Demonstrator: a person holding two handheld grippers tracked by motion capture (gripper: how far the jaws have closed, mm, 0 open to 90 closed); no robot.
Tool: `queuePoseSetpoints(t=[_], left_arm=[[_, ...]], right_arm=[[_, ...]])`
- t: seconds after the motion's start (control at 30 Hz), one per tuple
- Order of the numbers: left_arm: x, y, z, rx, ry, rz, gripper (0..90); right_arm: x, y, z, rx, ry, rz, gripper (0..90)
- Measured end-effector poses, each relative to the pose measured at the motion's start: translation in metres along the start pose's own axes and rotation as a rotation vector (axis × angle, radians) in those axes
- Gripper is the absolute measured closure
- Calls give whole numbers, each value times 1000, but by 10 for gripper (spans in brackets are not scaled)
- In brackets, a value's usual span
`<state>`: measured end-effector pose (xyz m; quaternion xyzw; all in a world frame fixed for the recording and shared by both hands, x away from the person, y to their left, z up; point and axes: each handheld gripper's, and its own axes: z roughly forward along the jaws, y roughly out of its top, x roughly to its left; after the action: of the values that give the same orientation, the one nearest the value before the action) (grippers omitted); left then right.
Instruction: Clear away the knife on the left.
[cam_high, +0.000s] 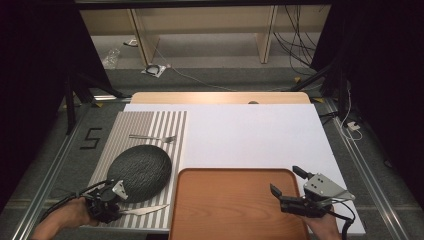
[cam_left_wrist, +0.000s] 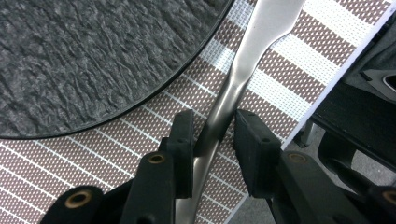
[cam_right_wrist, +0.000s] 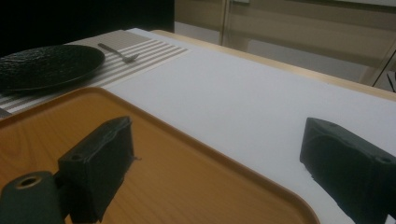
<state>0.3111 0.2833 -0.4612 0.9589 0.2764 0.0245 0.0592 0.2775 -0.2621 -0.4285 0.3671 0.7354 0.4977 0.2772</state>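
A silver knife (cam_high: 147, 209) lies on the striped placemat (cam_high: 167, 125) at its front edge, just in front of a dark textured plate (cam_high: 140, 170). My left gripper (cam_high: 119, 204) sits at the knife's handle end. In the left gripper view the handle (cam_left_wrist: 233, 88) runs between the two black pads (cam_left_wrist: 184, 140), which stand close on either side with slim gaps; the left gripper (cam_left_wrist: 212, 126) is open. My right gripper (cam_high: 284, 180) hovers wide open over the right part of the empty wooden tray (cam_high: 225, 210), nothing between its jaws (cam_right_wrist: 215, 154).
A fork (cam_high: 155, 137) lies across the placemat beyond the plate (cam_right_wrist: 46, 65). A white board (cam_high: 250, 135) covers the table behind the tray (cam_right_wrist: 46, 140). The table's front edge and dark frame parts (cam_left_wrist: 369, 93) are right beside the knife.
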Motion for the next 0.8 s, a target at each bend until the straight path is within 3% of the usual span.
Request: queuePoseSetpoints(t=[0.4,0.8], left_arm=[[-7,3,0,18,24,85,743],[-9,7,0,52,29,138,775]], right_arm=[[-1,0,0,3,-2,2,107],[-1,-1,1,-1,-1,-3,107]])
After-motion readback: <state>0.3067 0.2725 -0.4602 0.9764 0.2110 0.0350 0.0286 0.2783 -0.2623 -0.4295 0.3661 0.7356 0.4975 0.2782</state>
